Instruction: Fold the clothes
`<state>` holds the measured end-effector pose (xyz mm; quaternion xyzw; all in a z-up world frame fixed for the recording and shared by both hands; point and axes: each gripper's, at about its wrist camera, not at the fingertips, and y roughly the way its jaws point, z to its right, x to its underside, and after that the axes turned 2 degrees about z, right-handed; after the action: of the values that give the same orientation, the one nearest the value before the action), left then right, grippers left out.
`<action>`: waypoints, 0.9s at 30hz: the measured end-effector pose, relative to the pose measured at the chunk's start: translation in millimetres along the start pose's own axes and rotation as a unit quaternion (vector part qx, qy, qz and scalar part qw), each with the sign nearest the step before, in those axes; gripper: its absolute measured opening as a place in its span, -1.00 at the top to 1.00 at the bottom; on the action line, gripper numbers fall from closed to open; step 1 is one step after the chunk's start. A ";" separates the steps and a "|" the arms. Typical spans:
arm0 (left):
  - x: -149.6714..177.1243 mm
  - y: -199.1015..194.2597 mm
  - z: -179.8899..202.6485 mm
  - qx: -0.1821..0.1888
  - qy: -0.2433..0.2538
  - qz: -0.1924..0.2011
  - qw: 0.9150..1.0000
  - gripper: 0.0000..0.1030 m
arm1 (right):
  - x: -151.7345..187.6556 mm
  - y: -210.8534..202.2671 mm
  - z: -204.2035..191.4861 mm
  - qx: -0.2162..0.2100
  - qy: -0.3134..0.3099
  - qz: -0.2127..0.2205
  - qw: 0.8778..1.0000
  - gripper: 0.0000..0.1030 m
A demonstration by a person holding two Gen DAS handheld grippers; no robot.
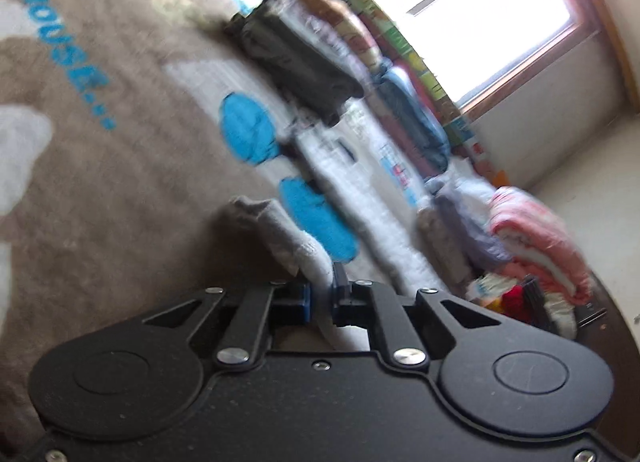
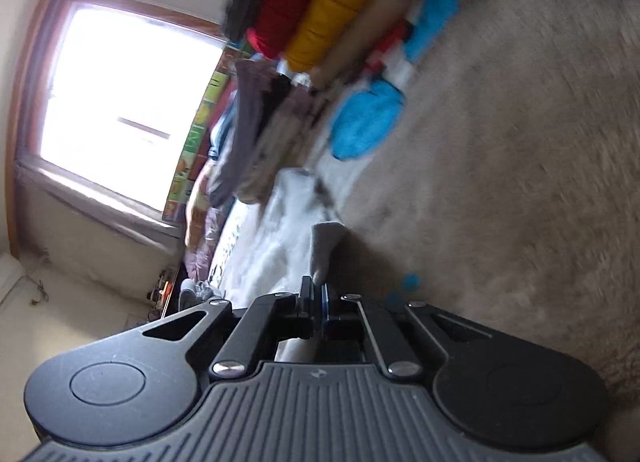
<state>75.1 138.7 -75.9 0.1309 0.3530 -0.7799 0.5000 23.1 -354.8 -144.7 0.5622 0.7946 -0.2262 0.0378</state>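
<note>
My left gripper (image 1: 320,294) is shut on a light grey garment (image 1: 276,230); a fold of its cloth sticks out past the fingertips over the brown blanket (image 1: 120,182). My right gripper (image 2: 318,290) is shut on a grey edge of cloth (image 2: 326,246) that stands up between its fingers. Both views are tilted and blurred. Whether both hold the same garment I cannot tell.
The brown blanket (image 2: 520,182) has blue and white printed shapes (image 1: 248,130). Folded clothes lie along its far side: a dark pile (image 1: 296,62), a pink stack (image 1: 536,234), red and yellow items (image 2: 320,10). A bright window (image 2: 124,102) and wall are behind.
</note>
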 end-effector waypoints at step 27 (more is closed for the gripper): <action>-9.9 -46.5 -11.7 -0.105 0.052 0.073 0.990 0.61 | -1.3 -45.7 -20.8 0.060 -0.197 0.063 0.977 0.69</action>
<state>37.4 165.2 -59.2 0.1431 0.4480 -0.6918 0.5479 -14.0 -359.7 -111.1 0.5570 0.7195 -0.3768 0.1736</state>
